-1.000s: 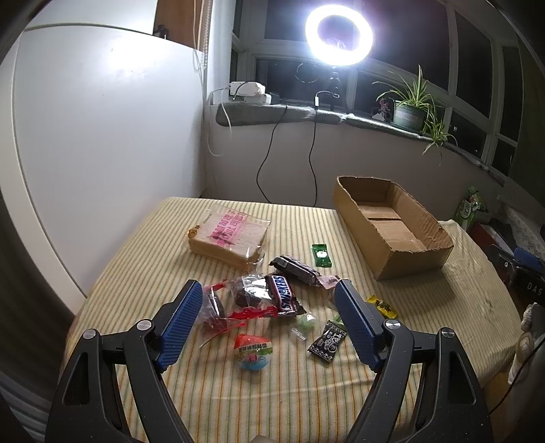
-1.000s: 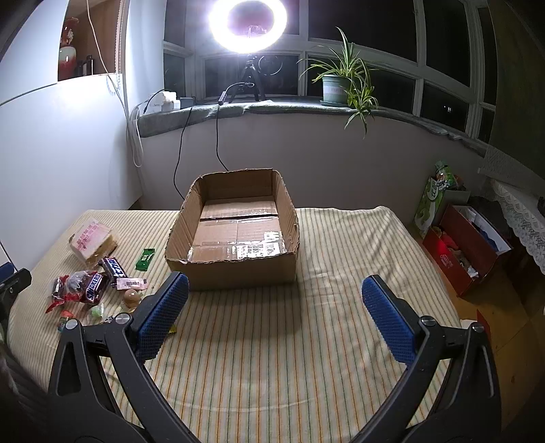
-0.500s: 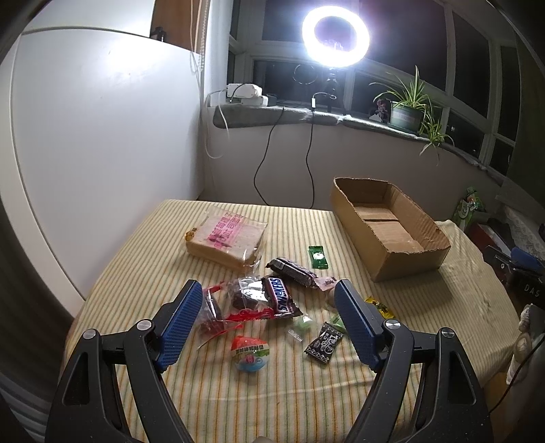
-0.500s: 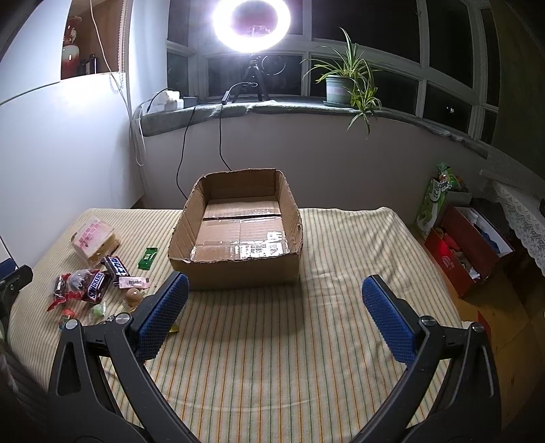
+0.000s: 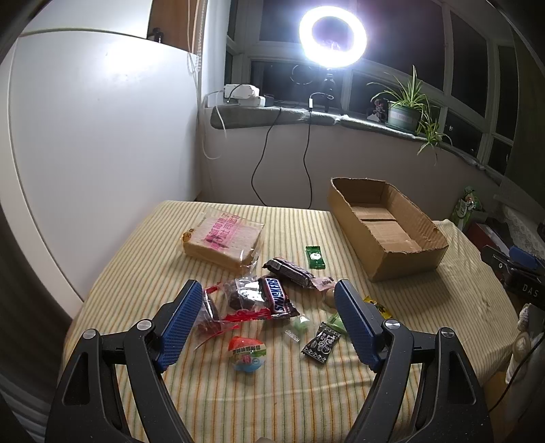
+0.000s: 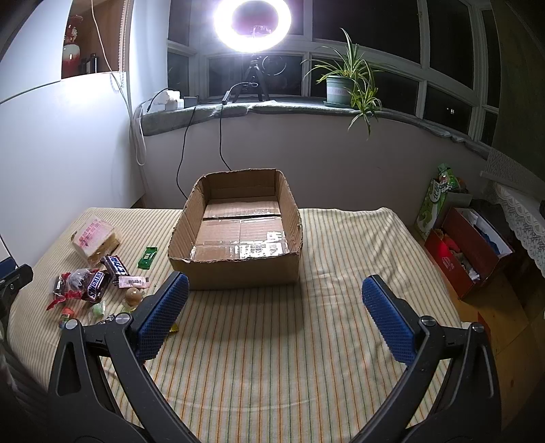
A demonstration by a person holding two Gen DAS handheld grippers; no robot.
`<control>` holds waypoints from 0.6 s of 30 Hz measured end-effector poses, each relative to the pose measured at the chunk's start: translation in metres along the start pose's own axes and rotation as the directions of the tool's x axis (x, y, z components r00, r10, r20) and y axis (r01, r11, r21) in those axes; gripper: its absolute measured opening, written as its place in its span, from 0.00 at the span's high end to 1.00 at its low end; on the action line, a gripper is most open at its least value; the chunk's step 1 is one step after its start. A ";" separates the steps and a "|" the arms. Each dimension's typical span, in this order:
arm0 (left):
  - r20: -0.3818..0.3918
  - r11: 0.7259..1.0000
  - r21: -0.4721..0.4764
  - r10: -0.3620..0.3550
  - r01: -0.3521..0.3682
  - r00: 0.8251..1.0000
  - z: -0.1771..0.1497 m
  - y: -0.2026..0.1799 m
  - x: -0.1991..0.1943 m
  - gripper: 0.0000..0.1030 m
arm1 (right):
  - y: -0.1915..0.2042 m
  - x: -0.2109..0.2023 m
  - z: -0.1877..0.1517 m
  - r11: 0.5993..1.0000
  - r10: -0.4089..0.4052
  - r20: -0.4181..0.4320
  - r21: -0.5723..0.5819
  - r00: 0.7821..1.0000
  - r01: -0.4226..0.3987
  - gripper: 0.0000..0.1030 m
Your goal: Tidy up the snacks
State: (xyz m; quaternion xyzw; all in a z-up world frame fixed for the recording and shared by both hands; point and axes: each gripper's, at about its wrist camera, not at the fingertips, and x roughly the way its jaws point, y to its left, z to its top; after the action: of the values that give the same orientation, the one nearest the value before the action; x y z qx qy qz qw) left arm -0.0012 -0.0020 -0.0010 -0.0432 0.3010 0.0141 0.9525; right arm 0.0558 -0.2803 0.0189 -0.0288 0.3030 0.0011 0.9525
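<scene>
1. Since a second ago, our left wrist view has eased back and up a little: the snack pile sits lower between the fingers, though nothing on the table itself has shifted.
2. Nearest to us, our left gripper (image 5: 264, 300) hangs with its blue pads spread wide and nothing between them, above the striped tablecloth (image 5: 259, 402).
3. Just under it lie a small egg-shaped treat (image 5: 247, 349), a black sachet (image 5: 322, 343) and a Snickers bar (image 5: 278, 295) resting on red-edged clear wrappers.
4. Farther on are a dark bar (image 5: 287, 271), a green packet (image 5: 314, 257) and a bagged loaf of sliced bread (image 5: 223, 238).
5. Our right gripper (image 6: 272, 289) is likewise wide apart and empty, hovering near the front wall of the cardboard box (image 6: 235, 269).
6. That box stands open and holds no snacks; the pile is well to its left.
7. Beyond, on the windowsill, we see a ring light (image 6: 252, 24) and a potted plant (image 6: 344, 85).
</scene>
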 end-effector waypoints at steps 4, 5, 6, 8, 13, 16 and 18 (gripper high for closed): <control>-0.001 1.000 -0.001 0.001 -0.001 1.000 0.000 0.000 0.000 0.23 | 0.000 0.000 0.000 1.000 -0.001 0.000 -0.001 1.000 0.001 0.00; 0.000 1.000 -0.001 0.002 -0.002 1.000 0.000 0.000 0.000 0.23 | 0.000 0.000 0.000 1.000 0.000 -0.001 -0.001 1.000 0.000 0.00; 0.000 1.000 -0.001 0.001 -0.001 1.000 0.000 0.000 0.000 0.23 | 0.000 0.000 0.000 1.000 0.001 0.000 -0.001 1.000 -0.001 0.00; 0.000 1.000 -0.001 0.002 -0.002 1.000 0.000 0.000 0.000 0.23 | 0.000 0.000 0.000 1.000 0.000 0.001 -0.001 1.000 0.000 0.00; 0.000 1.000 -0.001 0.002 -0.002 1.000 0.000 0.000 0.000 0.23 | 0.000 0.000 -0.001 1.000 0.001 0.000 -0.002 1.000 -0.001 0.00; -0.001 1.000 -0.001 0.001 -0.001 1.000 0.000 0.000 0.000 0.23 | 0.000 0.000 -0.001 1.000 0.001 0.000 -0.002 1.000 -0.001 0.00; 0.000 1.000 -0.001 0.002 -0.002 1.000 0.000 0.000 0.000 0.23 | 0.000 0.000 -0.001 1.000 0.001 0.000 -0.002 1.000 -0.001 0.00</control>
State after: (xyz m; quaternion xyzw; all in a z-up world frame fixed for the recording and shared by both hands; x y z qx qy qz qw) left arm -0.0016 -0.0022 -0.0008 -0.0434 0.3013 0.0150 0.9524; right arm 0.0556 -0.2803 0.0182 -0.0295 0.3031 0.0017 0.9525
